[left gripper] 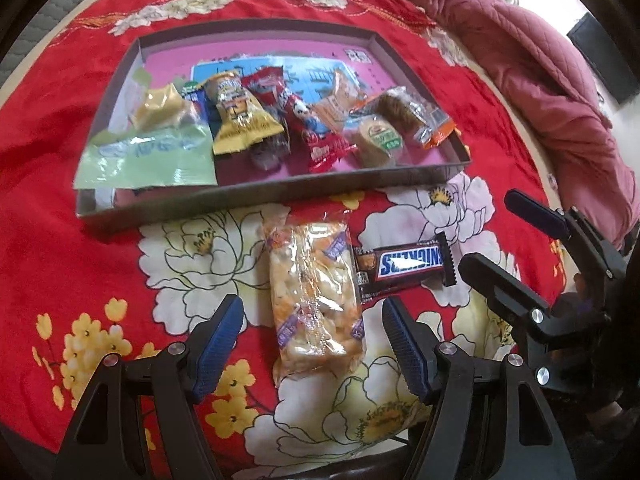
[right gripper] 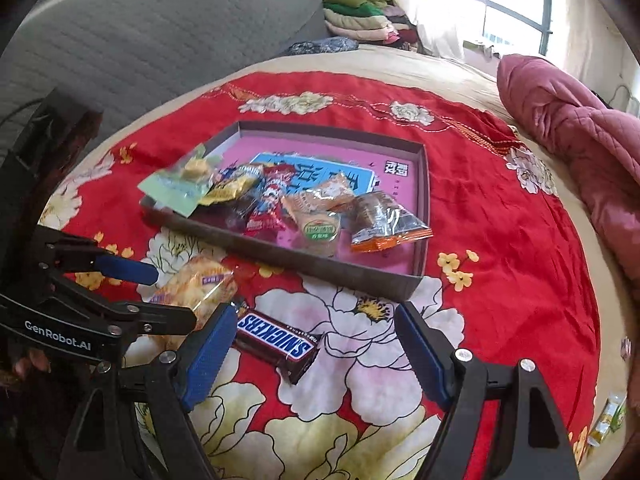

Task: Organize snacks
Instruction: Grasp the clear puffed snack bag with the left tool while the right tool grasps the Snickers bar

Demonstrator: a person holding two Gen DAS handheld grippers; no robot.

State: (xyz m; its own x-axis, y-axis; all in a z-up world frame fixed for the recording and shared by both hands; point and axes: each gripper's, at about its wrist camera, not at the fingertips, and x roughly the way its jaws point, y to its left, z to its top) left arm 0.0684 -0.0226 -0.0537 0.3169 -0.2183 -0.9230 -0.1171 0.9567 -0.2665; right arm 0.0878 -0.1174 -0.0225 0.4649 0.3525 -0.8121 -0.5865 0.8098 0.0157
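The box (left gripper: 256, 200) lies on the red cloth (left gripper: 56, 208), its low near wall facing both grippers; the back half of its pink floor is bare, with snacks crowded along the front; a pale green bag (left gripper: 148, 152) overhangs the near left corner. Between that wall and the grippers lie two loose snacks: a clear cracker pack (left gripper: 314, 296) and, just beside it on its right, a Snickers (left gripper: 404, 266); both lie flat on the cloth, near the box but apart from it. The left gripper (left gripper: 312, 344) has its fingers spread wide on either side of the cracker pack, not touching it; the right gripper (right gripper: 310, 354) is likewise spread wide, with the Snickers (right gripper: 276, 340) lying near its left finger (right gripper: 208, 356), free of both. In the box lie a yellow packet (left gripper: 240, 116), a red packet (left gripper: 308, 120), a round cake (left gripper: 376, 140) and an orange-edged packet (left gripper: 408, 116). The cloth, with large white and yellow flowers, covers a bed (right gripper: 460, 76); a pink quilt (right gripper: 572, 128) is bunched at the right; folded clothes (right gripper: 360, 16) sit by a bright window (right gripper: 516, 0).
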